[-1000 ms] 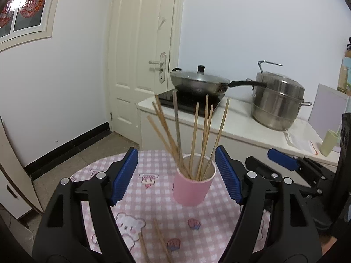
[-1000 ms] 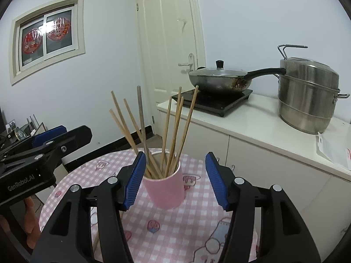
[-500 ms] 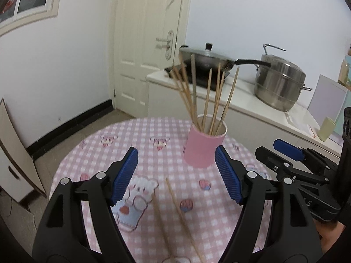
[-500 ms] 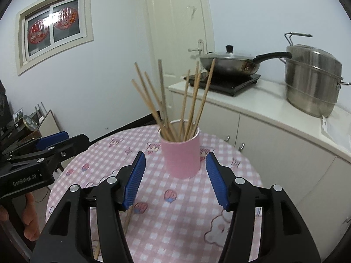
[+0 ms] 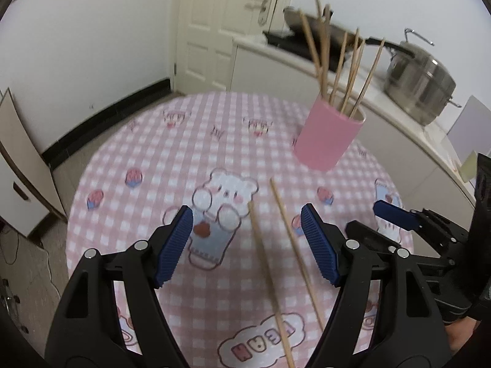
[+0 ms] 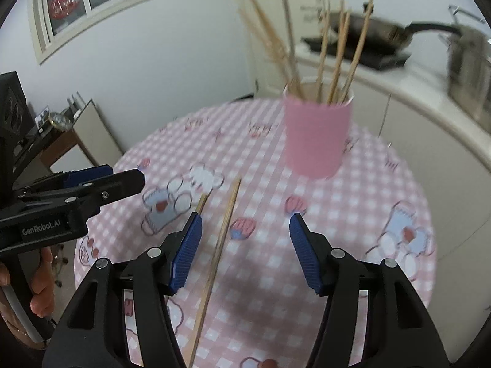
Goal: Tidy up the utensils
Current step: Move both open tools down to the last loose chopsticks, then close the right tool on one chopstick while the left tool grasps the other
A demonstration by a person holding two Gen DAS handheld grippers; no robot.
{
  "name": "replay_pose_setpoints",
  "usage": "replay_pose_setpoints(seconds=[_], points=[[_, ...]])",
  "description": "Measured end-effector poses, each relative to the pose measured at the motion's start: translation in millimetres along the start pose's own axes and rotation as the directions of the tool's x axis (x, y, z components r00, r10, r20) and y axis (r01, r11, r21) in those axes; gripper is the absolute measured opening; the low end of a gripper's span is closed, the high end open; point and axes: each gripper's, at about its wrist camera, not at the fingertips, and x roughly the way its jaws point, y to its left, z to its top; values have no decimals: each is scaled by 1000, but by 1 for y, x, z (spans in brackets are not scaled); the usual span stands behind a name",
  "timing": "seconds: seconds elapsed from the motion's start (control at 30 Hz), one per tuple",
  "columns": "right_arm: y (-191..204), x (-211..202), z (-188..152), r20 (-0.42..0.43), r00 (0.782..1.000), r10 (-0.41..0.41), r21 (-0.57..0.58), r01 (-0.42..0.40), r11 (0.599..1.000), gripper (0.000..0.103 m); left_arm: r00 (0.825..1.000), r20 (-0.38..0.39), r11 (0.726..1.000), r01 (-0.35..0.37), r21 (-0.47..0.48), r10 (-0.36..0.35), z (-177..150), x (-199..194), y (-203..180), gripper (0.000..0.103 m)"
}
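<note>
While the left gripper (image 5: 247, 245) stands wide and empty low in its frame, two loose chopsticks (image 5: 288, 236) lie on the checked tablecloth (image 5: 147, 141); pink cup (image 5: 328, 135) upper right. Right gripper (image 6: 245, 251) is opening, empty.

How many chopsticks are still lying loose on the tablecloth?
2: left chopstick and right chopstick lie side by side on the checked tablecloth, nearer than the pink cup. None appears hidden.

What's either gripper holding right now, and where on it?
Nothing. Left gripper is open, right gripper is opening, and the two chopsticks lie loose on the table.
</note>
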Motion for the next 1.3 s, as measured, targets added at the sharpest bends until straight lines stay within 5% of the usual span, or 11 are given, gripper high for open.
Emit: replay_pose_setpoints(seconds=[0.33, 0.8, 1.2, 1.3], points=[[12, 43, -7, -144, 990, 8, -15, -10, 1000, 56, 995, -97, 999, -13, -29, 10, -20, 31, 14, 72], [24, 79, -2, -217, 975, -47, -111, 23, 994, 8, 987, -160, 999, -6, -54, -2, -28, 54, 25, 72], [-8, 60, -11, -234, 972, -6, -66, -10, 998, 7, 980, -200, 1000, 9, 11, -6, -31, 74, -7, 72], [-14, 58, -11, -234, 972, 11, -47, -23, 999, 7, 978, -205, 999, -25, 47, 34, -32, 78, -14, 43]])
